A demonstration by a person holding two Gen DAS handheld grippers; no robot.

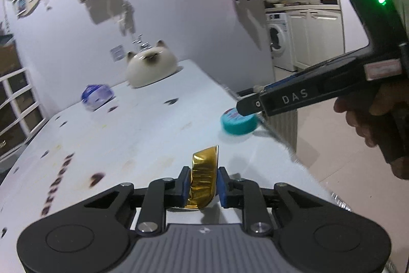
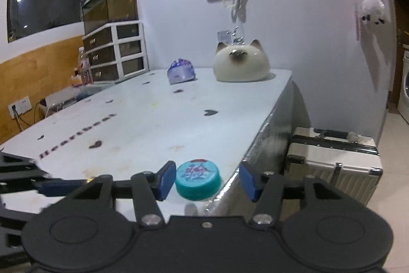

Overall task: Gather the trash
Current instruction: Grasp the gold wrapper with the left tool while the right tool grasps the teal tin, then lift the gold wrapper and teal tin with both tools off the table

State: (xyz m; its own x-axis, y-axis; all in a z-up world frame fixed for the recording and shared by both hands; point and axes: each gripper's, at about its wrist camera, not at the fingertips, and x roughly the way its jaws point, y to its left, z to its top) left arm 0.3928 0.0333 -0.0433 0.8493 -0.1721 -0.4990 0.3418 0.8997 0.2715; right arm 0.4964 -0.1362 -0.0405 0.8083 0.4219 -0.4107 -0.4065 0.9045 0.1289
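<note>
Two tools over pale surface point(image 2: 158, 119): left tool point(image 1: 203, 186) clamped on gold foil wrapper point(image 1: 203, 178), right tool point(image 2: 207, 181) spread apart around teal cap point(image 2: 198, 179) at surface edge.

Home, washing machine point(image 1: 277, 39), drawer unit point(image 2: 116, 50)
</note>
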